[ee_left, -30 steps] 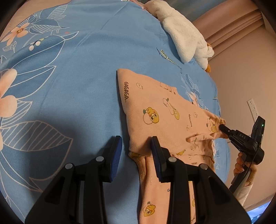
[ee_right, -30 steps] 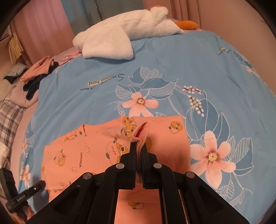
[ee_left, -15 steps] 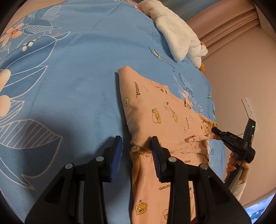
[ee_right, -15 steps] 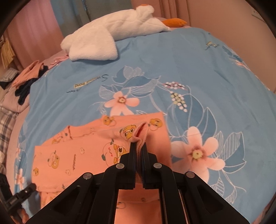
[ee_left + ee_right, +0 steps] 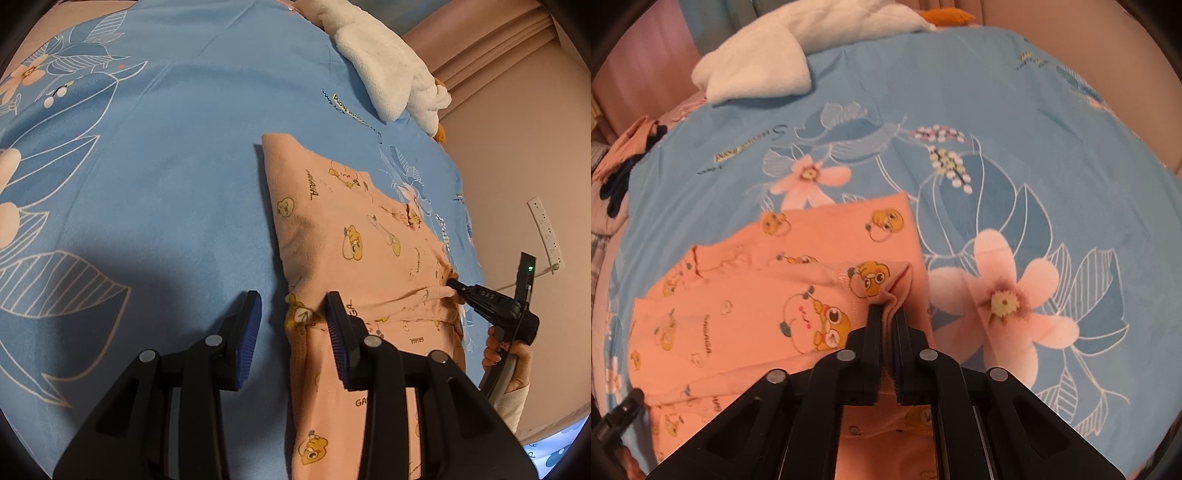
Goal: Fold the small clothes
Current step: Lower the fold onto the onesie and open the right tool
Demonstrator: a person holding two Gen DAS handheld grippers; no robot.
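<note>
A peach baby garment (image 5: 351,229) with cartoon prints lies partly folded on the blue flowered bed sheet (image 5: 166,184). My left gripper (image 5: 291,325) hovers over its near edge; its jaws are opening, and a bit of the cloth's edge lies between the blue pads without being pressed. My right gripper (image 5: 888,314) is shut on a bunched corner of the garment (image 5: 746,314), holding that flap low over the lower layer. The left wrist view shows the right gripper (image 5: 452,284) at the garment's right edge, held by a hand (image 5: 506,350).
A white plush toy (image 5: 384,66) with an orange beak lies at the bed's far end (image 5: 757,70). A heap of other clothes (image 5: 624,162) sits at the left edge. A power strip (image 5: 546,229) hangs on the pink wall beside the bed.
The right gripper has sunk toward the bed with the cloth corner, laying the flap lower over the garment. The left gripper has stayed where it was.
</note>
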